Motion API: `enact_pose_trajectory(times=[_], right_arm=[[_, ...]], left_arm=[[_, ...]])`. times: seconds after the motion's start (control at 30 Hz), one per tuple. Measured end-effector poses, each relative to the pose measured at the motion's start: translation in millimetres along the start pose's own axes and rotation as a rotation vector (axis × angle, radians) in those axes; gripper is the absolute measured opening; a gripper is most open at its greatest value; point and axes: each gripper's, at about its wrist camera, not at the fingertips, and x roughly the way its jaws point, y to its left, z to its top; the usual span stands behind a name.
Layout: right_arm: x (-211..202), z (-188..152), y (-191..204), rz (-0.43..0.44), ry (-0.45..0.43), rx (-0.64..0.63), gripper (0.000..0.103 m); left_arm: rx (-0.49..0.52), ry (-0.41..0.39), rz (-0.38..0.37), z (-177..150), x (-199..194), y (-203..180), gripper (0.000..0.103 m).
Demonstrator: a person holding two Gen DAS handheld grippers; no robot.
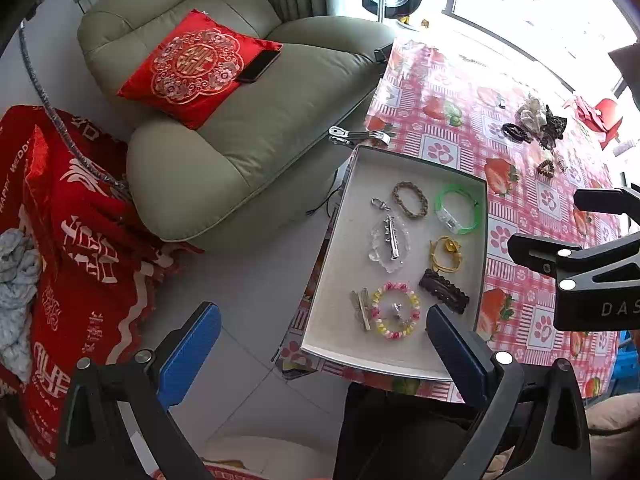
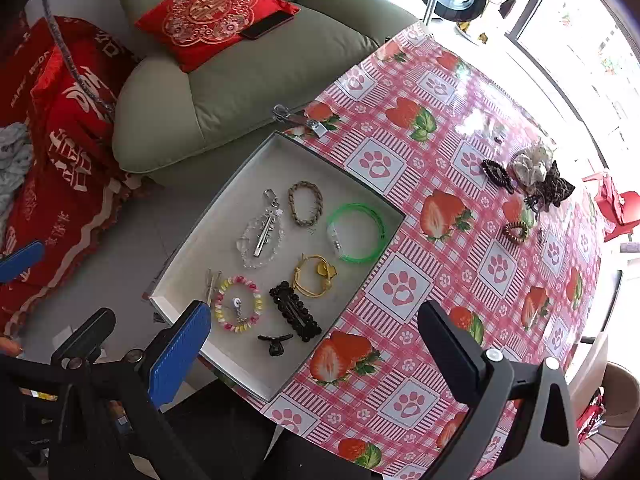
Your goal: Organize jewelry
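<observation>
Strawberry-print tablecloth point(image 2: 400, 288) carried a grey tray point(image 2: 224, 216) already holding most jewelry, both the left gripper point(image 1: 324, 344) and right gripper point(image 2: 316, 344) hovered wide and empty, so fetching the far pile point(image 2: 532, 180) likely came next.

A home living room: green armchair point(image 1: 224, 128) (red cushion point(image 1: 196, 66) on it), tableclothed table point(image 2: 460, 280).

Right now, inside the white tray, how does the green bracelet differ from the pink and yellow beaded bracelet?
The green bracelet is thin smooth loops with a clear clasp piece; the pink and yellow beaded bracelet is chunky beads with a small metal charm inside its ring. The green one lies toward the tray's far side, the beaded one nearer the grippers. Both lie flat, untouched.
</observation>
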Motion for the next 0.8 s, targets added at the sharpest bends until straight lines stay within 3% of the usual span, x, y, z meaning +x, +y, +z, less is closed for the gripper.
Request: enact_pose_trajectory(times=[0.8], right_arm=[[-12.7,-14.4,-14.1,0.001,-0.047,0.090,0.103]], left_arm=[[0.051,0.013,-0.036,6.8,8.5,-14.3,0.103]])
